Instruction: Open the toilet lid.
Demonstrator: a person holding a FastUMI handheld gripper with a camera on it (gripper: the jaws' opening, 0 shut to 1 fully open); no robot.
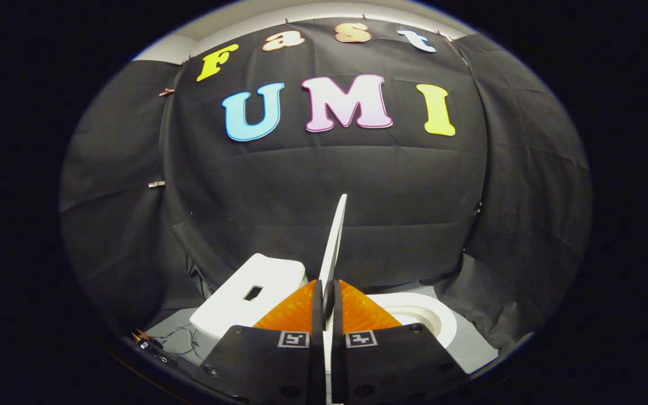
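I am looking into a staged recording booth, not a real bathroom. Black cloth point(324, 185) is hanging as the wall on every side, creased and clipped along its top edge, with a strip of pale room wall point(279, 19) showing above it. A white toilet point(414, 318) is sitting on a plain grey floor point(470, 343), its tank point(245, 298) beside the cloth, and loose cables point(175, 340) are lying on the floor near the tank, which is pointing to a lab mock-up.
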